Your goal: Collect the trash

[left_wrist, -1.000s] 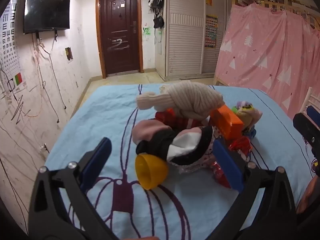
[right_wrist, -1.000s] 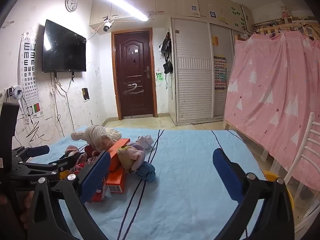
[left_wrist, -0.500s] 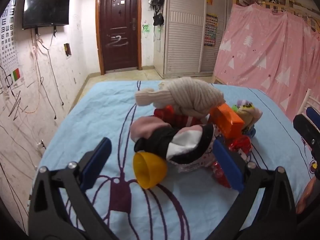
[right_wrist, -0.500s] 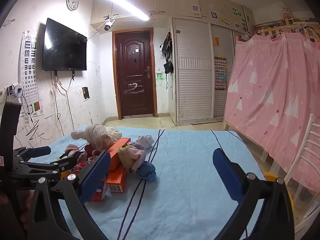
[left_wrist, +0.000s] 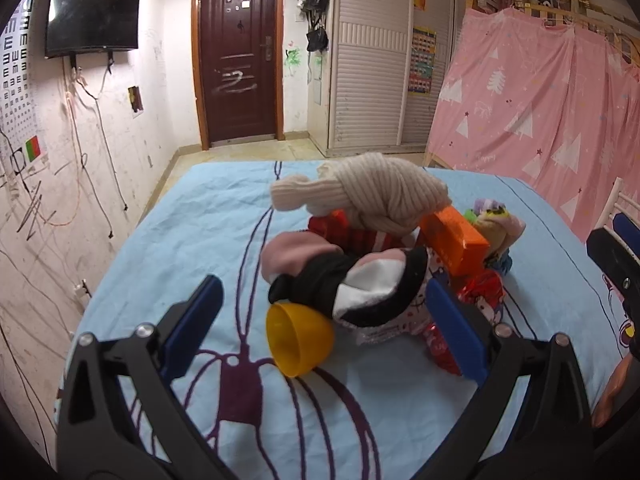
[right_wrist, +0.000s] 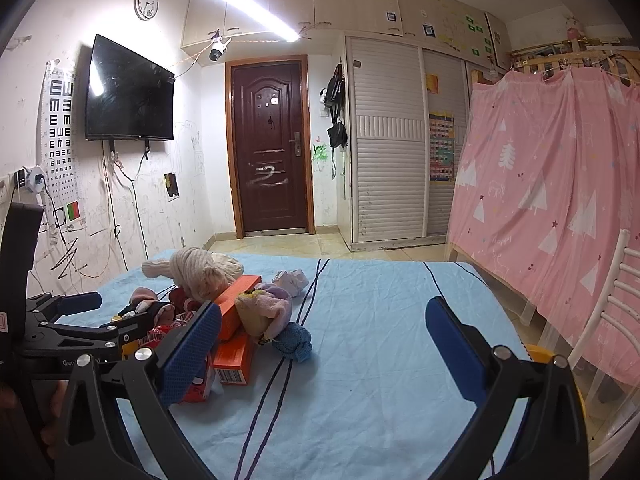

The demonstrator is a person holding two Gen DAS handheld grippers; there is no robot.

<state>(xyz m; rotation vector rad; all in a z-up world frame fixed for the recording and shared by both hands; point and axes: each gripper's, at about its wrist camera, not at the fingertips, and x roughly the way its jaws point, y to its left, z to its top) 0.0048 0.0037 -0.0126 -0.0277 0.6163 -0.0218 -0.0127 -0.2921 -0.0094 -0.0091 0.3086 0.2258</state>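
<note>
A pile lies on the blue bedsheet (left_wrist: 200,208): a yellow plastic cup (left_wrist: 298,338) on its side, a black and white sock (left_wrist: 360,284), a beige knit garment (left_wrist: 376,192), an orange box (left_wrist: 454,236) and red wrappers (left_wrist: 482,292). My left gripper (left_wrist: 324,332) is open and empty, its jaws on either side of the cup, a little in front of it. My right gripper (right_wrist: 324,344) is open and empty over the bare sheet, right of the pile. A crumpled white paper (right_wrist: 291,280) lies behind the pile. The orange boxes (right_wrist: 236,336) and a blue sock (right_wrist: 294,342) show there too.
The left gripper (right_wrist: 68,320) shows at the left edge of the right wrist view. A yellow bin (right_wrist: 556,364) stands beside the bed at right, next to a white chair (right_wrist: 616,308). A pink curtain (right_wrist: 560,184) hangs on the right. A scribbled wall (left_wrist: 48,200) runs along the left.
My left gripper has come slightly closer to the yellow cup and pile. The right gripper has hardly moved. Both stay open.
</note>
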